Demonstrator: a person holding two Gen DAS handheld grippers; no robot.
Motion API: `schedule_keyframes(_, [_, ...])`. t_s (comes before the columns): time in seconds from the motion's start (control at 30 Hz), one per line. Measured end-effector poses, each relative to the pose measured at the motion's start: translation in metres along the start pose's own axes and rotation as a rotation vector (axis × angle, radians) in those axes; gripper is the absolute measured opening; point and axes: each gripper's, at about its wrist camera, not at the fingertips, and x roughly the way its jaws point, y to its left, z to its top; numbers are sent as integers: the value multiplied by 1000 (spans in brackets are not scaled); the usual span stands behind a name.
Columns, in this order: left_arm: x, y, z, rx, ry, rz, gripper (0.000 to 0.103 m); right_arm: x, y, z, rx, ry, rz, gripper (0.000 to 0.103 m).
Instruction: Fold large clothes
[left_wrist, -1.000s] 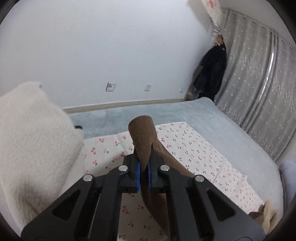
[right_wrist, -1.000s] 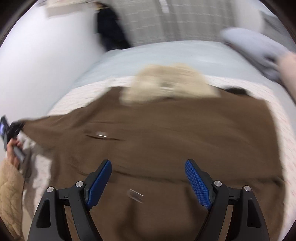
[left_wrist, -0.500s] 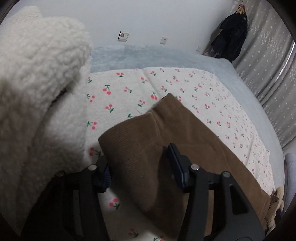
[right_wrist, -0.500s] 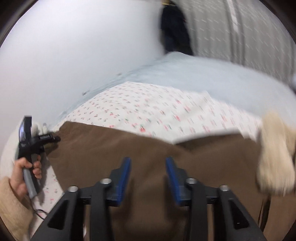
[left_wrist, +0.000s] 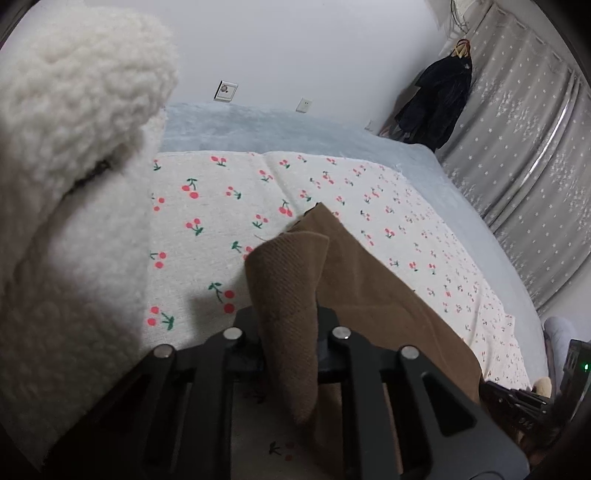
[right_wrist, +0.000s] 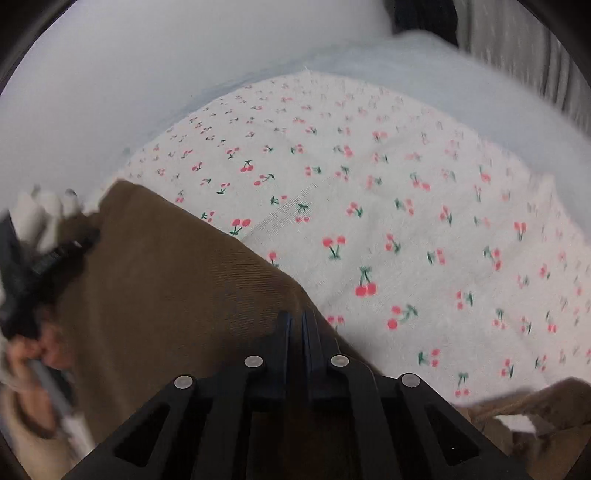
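A large brown corduroy garment lies on a cherry-print sheet on the bed. My left gripper is shut on a bunched brown corner that sticks up between its jaws. In the right wrist view my right gripper is shut on the edge of the brown garment, low over the sheet. The left gripper and the hand holding it show at the left of that view, blurred.
A thick white fleece fills the left of the left wrist view, close to the lens. A pale blue bedspread lies beyond the sheet. A dark coat hangs by grey curtains at the right.
My left gripper had opened over the brown corner and has now shut on it again. My right gripper has closed from wide open onto the garment's edge, swinging left.
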Motion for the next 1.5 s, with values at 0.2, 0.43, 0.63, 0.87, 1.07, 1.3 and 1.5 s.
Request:
schedule_keyframes(0.2, [-3, 6, -2, -31, -35, -10, 15, 23, 9, 6, 60, -105, -212, 0])
schedule_keyframes(0.43, [-3, 9, -2, -49, -26, -38, 17, -53, 12, -11, 39, -161, -186, 35])
schedule_keyframes(0.63, [-16, 13, -4, -64, -70, -84, 15, -112, -16, -86, 154, -180, -199, 28])
schedule_keyframes(0.87, [-65, 9, 8, -119, -228, -283, 13, -55, -45, -106, 349, -124, -107, 12])
schedule_keyframes(1.07, [-159, -59, 13, -31, -375, -474, 13, -52, -53, -89, 391, -114, -44, 13])
schedule_keyframes(1.3, [-263, -182, -15, 194, -394, -687, 13, -145, -101, -133, 578, -235, 203, 57])
schedule_keyframes(1.5, [-294, -284, -83, 374, -274, -787, 13, -240, -139, -203, 641, -319, 135, 72])
